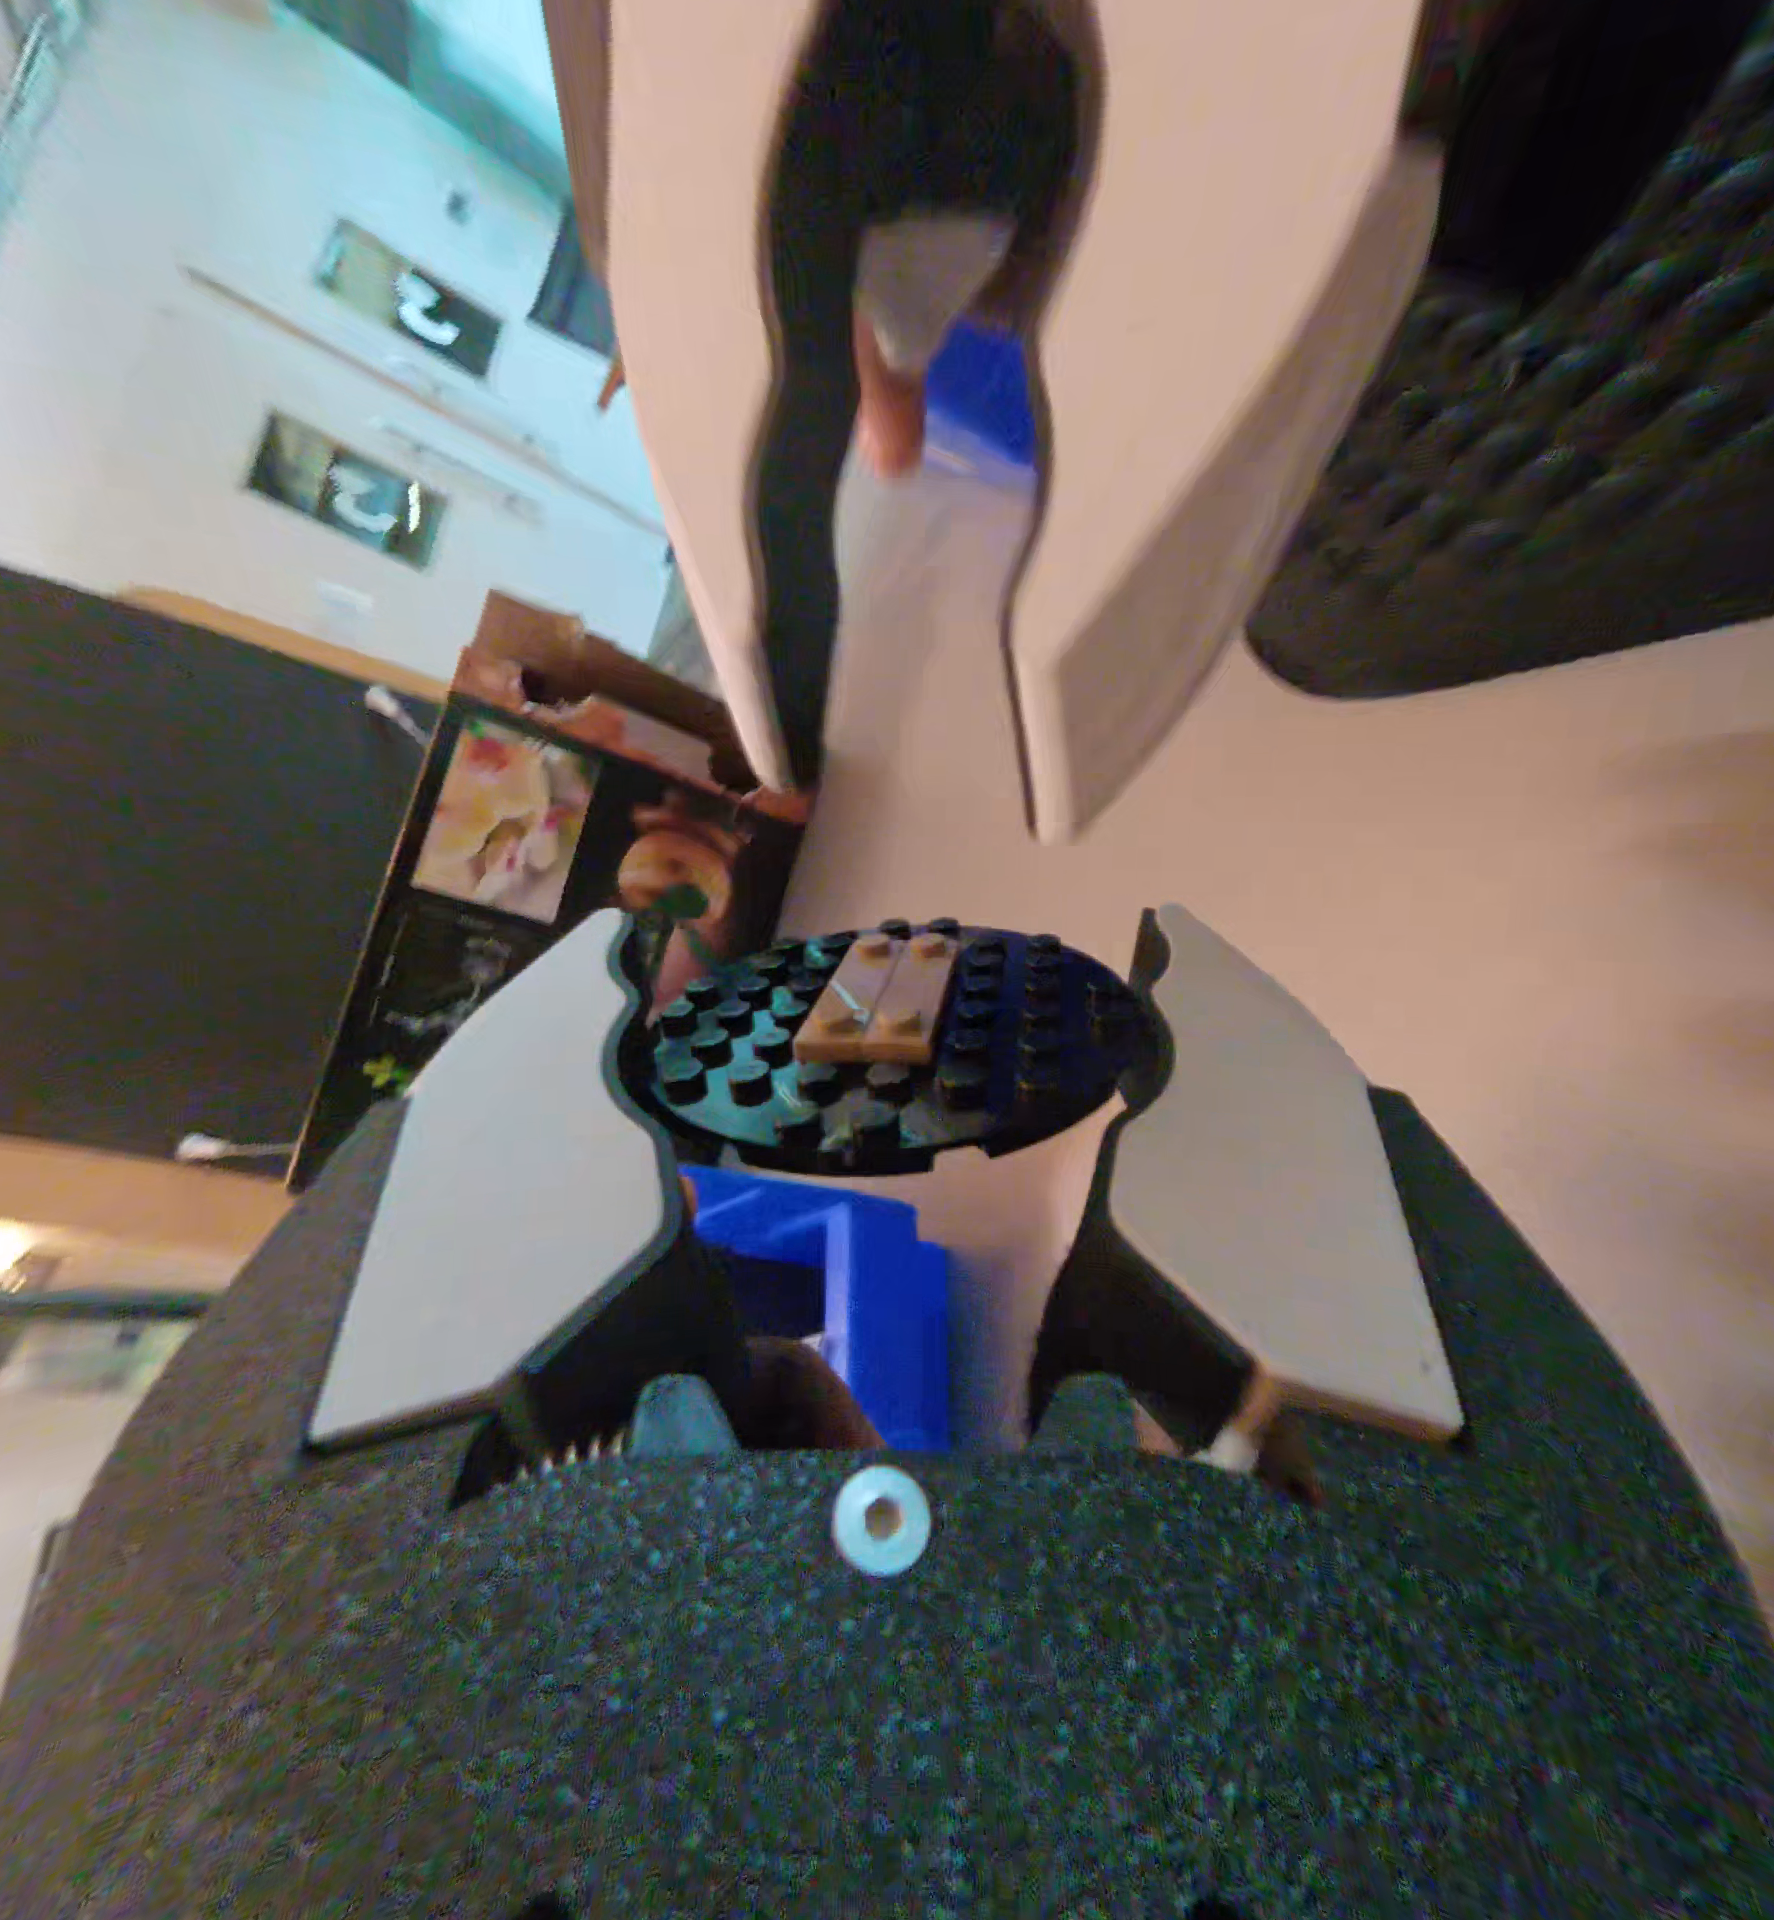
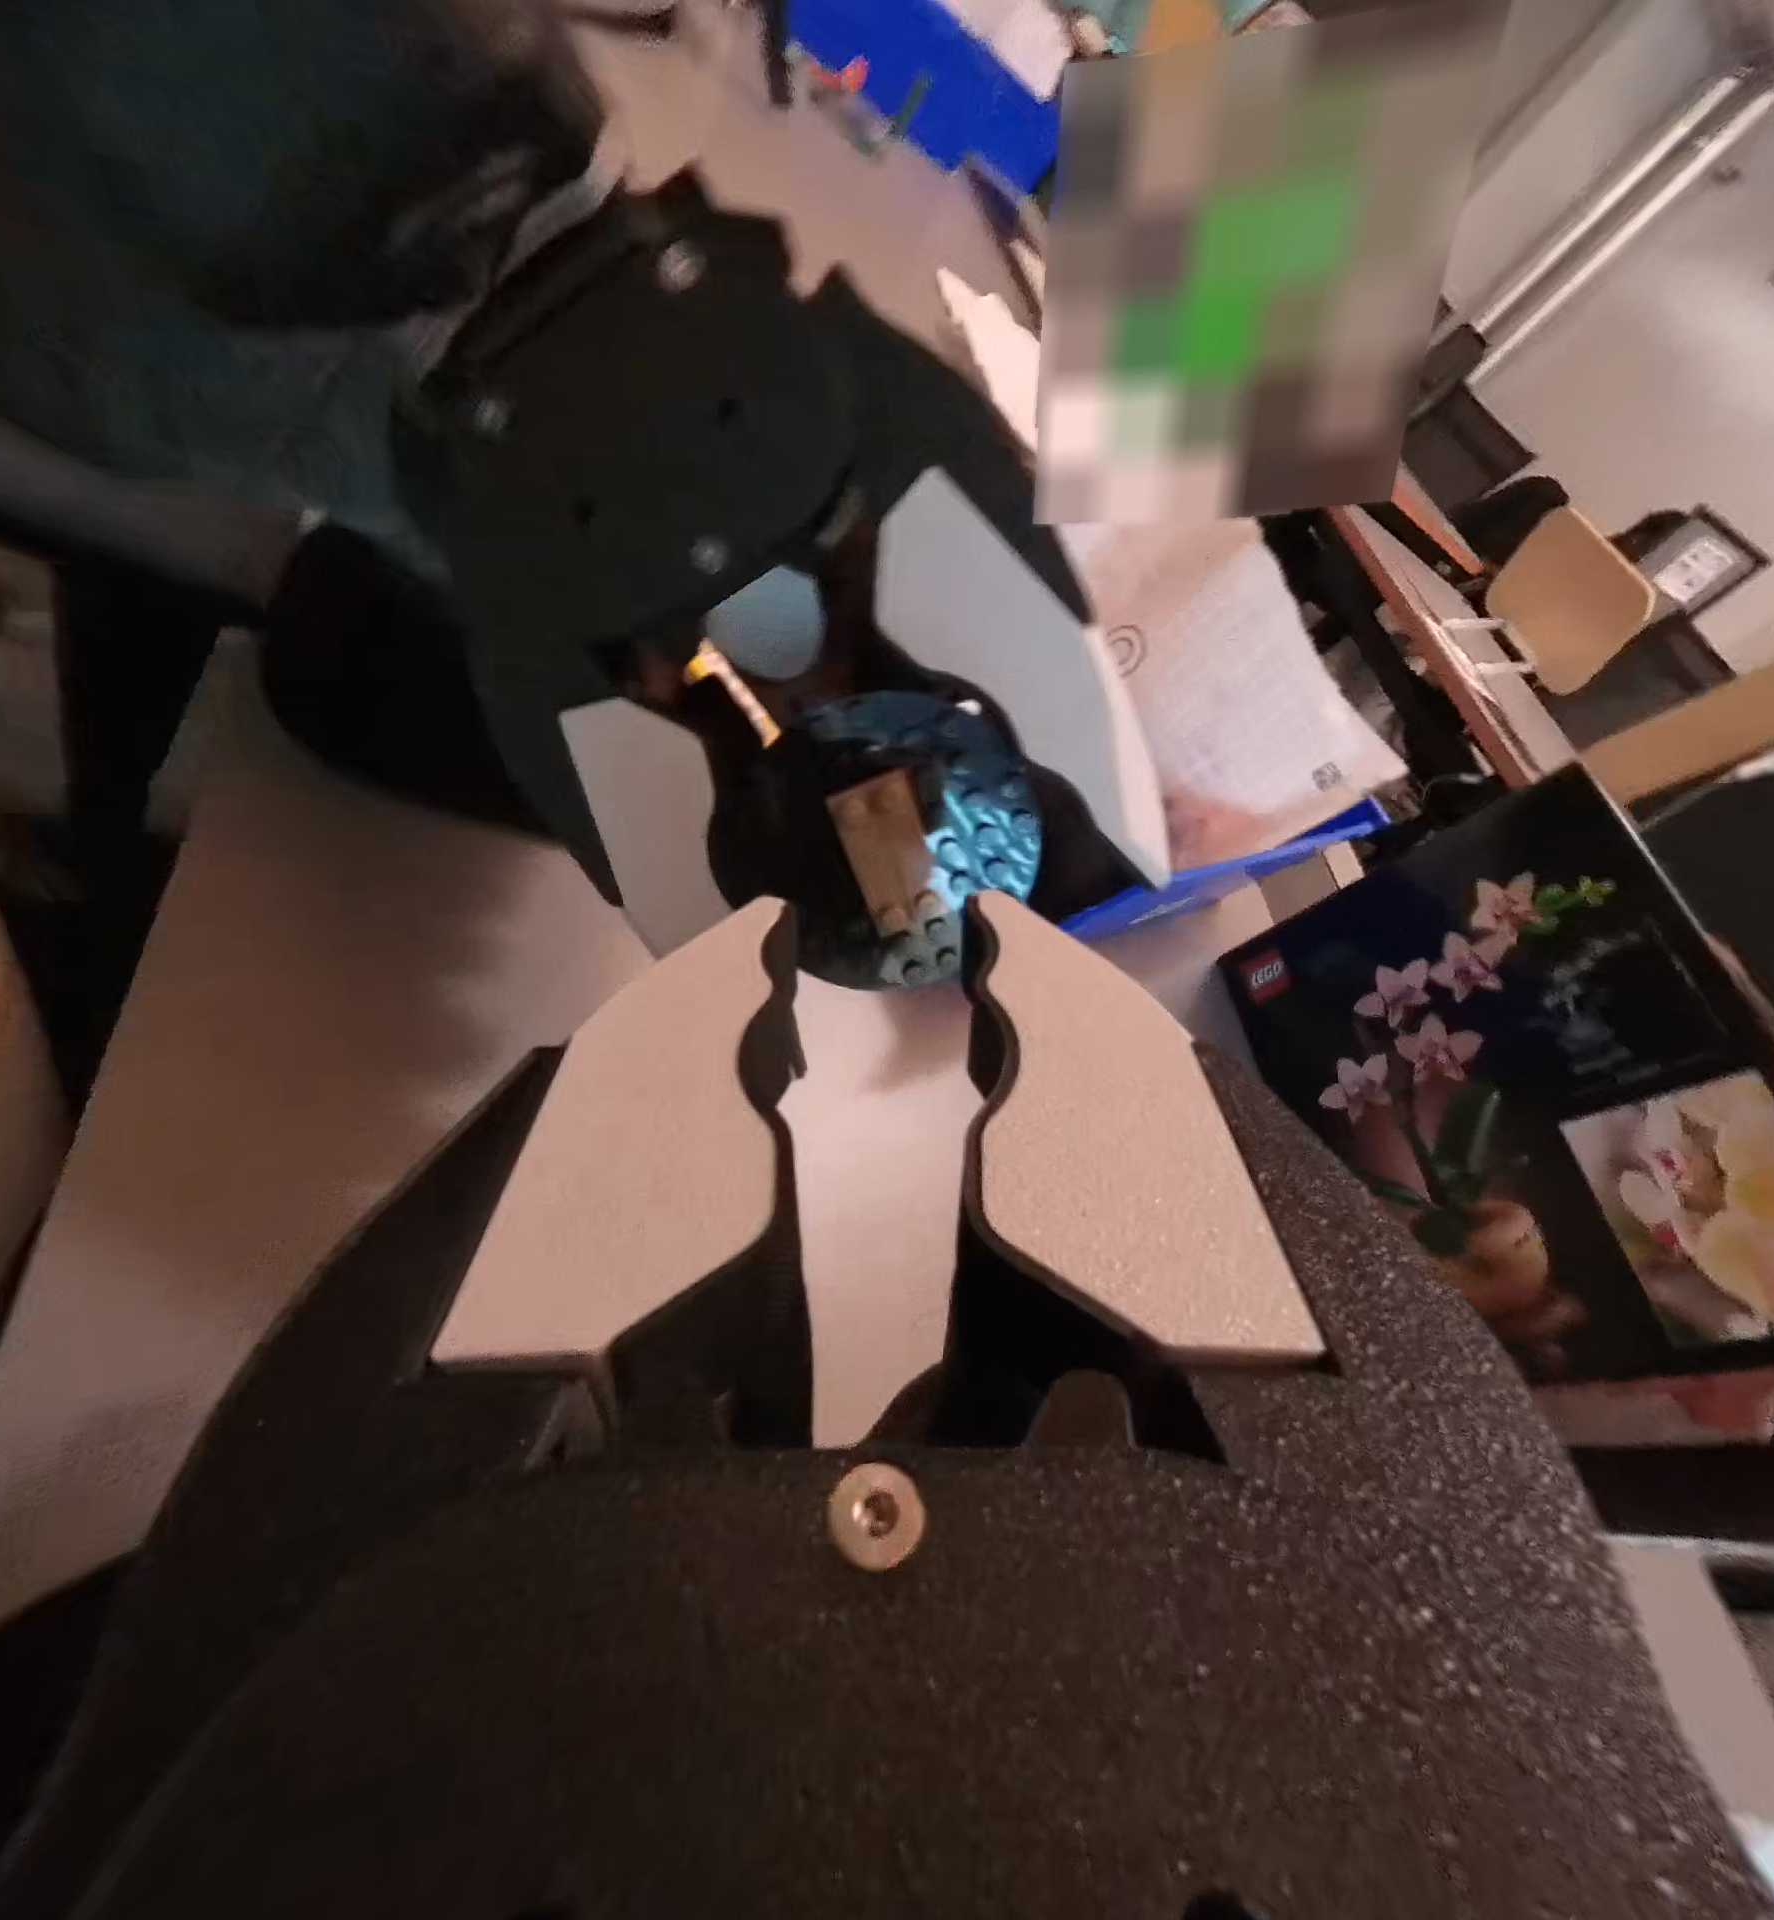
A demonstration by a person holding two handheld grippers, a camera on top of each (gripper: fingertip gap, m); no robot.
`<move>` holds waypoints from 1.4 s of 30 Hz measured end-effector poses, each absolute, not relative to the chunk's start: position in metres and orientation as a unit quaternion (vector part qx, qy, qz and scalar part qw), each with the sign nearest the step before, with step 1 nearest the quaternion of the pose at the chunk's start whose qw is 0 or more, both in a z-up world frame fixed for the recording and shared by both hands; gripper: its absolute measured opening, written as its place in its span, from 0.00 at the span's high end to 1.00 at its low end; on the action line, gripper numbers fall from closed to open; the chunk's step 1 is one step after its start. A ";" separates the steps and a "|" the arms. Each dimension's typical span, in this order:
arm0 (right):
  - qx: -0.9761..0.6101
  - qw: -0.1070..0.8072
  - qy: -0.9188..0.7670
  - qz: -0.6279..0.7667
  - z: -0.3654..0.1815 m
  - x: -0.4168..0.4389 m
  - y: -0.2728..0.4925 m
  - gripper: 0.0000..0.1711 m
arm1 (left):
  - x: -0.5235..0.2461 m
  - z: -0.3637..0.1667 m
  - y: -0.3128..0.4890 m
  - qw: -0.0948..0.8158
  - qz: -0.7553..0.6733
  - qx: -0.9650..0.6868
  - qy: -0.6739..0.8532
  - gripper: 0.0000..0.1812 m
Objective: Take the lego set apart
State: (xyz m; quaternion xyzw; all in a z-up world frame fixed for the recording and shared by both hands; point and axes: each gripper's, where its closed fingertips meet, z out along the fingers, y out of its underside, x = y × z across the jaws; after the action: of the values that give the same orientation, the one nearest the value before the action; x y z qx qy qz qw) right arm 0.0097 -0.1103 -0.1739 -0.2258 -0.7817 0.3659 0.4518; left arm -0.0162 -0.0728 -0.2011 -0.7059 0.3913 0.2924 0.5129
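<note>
A round black studded plate (image 1: 758, 1049) carries two tan bricks (image 1: 872, 1013) side by side near its middle. My left gripper (image 1: 888, 935) is shut on the plate's rim and holds it above the table. In the right wrist view the plate (image 2: 976, 831) faces me, tilted, with the tan bricks (image 2: 878, 831) on it. My right gripper (image 2: 875, 914) is open and empty, its tips just short of the plate's near edge. It also shows in the left wrist view (image 1: 924, 800), above the plate.
A black lego box with orchid pictures (image 2: 1589, 1091) stands on the table to the right; it also shows in the left wrist view (image 1: 571, 852). A blue bin (image 1: 862, 1309) sits under the held plate, with a printed sheet (image 2: 1247, 707) in it. A chair (image 2: 1569, 603) stands far right.
</note>
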 end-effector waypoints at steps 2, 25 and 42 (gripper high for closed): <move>-0.196 0.467 -0.793 0.338 -0.179 0.008 -0.116 0.90 | -0.009 -0.204 -0.074 0.505 0.275 -0.709 0.409 0.51; -0.192 0.456 -0.806 0.325 -0.180 0.015 -0.113 0.87 | 0.016 -0.206 -0.079 0.474 0.249 -0.702 0.469 0.51; -0.158 0.428 -0.800 0.389 -0.176 0.028 -0.125 0.92 | 0.037 -0.199 -0.090 0.512 0.171 -0.700 0.467 0.51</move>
State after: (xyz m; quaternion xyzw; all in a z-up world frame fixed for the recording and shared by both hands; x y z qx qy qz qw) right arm 0.0285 -0.1245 -0.1755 -0.1583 -0.8005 0.3889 0.4277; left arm 0.0366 -0.0898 -0.1993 -0.7004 0.4669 0.1709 0.5121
